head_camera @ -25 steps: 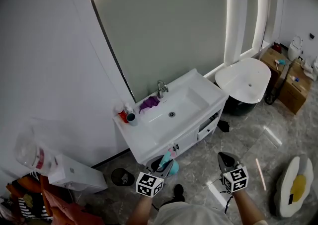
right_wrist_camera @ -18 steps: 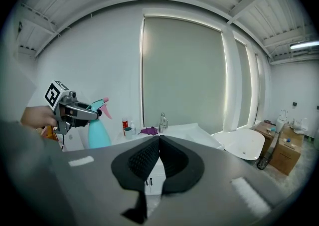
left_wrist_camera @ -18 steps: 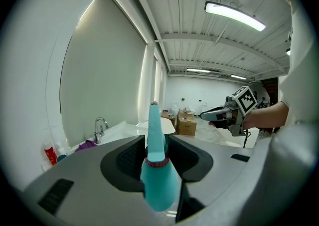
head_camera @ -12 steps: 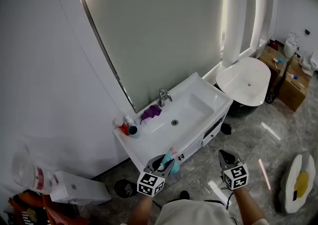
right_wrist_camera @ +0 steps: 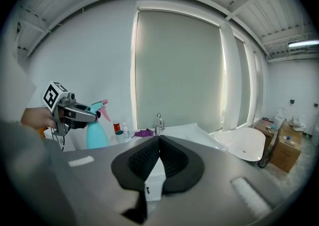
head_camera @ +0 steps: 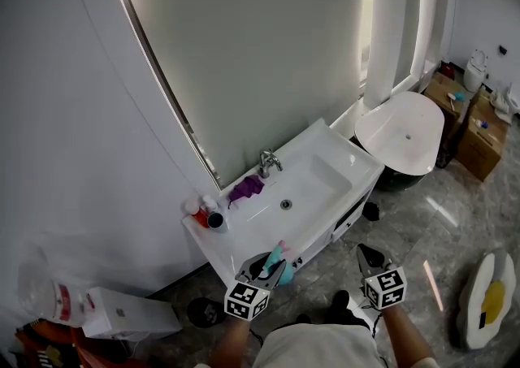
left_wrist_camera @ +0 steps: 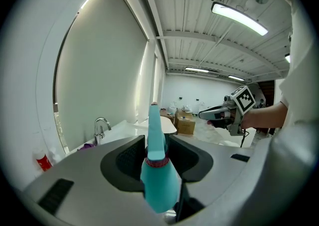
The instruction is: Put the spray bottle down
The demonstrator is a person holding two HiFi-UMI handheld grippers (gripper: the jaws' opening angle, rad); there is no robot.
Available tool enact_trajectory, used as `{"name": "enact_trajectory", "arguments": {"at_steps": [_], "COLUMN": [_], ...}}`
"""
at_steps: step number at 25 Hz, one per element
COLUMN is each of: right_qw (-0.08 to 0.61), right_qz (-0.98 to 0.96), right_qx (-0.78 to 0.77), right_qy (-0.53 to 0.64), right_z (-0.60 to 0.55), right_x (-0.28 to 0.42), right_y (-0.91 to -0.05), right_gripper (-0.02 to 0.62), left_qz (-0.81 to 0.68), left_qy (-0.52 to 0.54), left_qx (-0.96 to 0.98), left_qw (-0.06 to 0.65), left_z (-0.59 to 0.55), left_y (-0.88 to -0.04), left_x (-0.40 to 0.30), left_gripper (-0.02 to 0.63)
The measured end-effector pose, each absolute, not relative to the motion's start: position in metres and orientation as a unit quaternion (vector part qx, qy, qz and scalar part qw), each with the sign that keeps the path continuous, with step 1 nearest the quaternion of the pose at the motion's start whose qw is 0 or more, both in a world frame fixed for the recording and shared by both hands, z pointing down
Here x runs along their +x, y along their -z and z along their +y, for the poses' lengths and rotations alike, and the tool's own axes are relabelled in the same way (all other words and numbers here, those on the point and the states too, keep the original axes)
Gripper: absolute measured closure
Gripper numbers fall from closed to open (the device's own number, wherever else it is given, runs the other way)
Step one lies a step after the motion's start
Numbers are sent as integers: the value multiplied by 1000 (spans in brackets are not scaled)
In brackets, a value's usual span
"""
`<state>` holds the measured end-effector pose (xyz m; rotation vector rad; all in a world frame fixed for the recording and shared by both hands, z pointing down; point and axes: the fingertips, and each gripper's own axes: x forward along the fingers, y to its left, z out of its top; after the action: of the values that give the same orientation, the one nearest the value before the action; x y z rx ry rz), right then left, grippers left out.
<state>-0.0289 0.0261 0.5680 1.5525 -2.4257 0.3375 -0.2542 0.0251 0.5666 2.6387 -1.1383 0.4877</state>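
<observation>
Currently spray bottle (left_wrist_camera: 158, 170) is clamped by left gripper (head_camera: 268, 265); right gripper (head_camera: 367, 259) jaws together, empty. Transport step judged; countertop (head_camera: 244, 232) ahead of the jaws must be reached before release.

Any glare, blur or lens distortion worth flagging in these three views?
Head view: sharp, but the vertical light strip blows out. Left gripper view: strong fisheye, dark corners, ceiling lamp glares, spray bottle looms close. Right gripper view: same fisheye vignette, little glare.
</observation>
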Motion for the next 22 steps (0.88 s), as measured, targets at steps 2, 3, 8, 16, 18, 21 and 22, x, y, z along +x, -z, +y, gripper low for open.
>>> {"name": "enact_trajectory", "arguments": {"at_steps": [2,3,8,16,18,21,22], "right_qw": [121,121,120,125,126,125,125], "right_qz": [-833,-834,-845,-871,-876,-883,-886], "right_qx": [528,526,509,464,454,439,434], "right_qy": [-116,-116,-117,-104,-105,-106,-107], "right_z": [17,11,-29,-103,-122,-152,-160], "right_x": [-26,-23,-5,32,43,56,60], "right_y": [-569,-569,-574,-576,-579,-582,-582], "right_gripper": [584,584,584,584,584,584,584], "left_qz": [-389,-391,-405,-439,-448,-462,-466], "left_qy": [-169,-170,-171,-171,-171,-172,-173], "left_qx": [898,897,890,873,868,860,858], "left_qw": [115,116,118,125,127,132,133], "left_z": [17,13,-15,-66,-79,-100,-107], "left_y": [-569,-569,-573,-574,-576,-579,-580], "left_x": [-250,-246,-224,-175,-163,-147,-141], "left_gripper": [460,460,460,460,460,460,460]}}
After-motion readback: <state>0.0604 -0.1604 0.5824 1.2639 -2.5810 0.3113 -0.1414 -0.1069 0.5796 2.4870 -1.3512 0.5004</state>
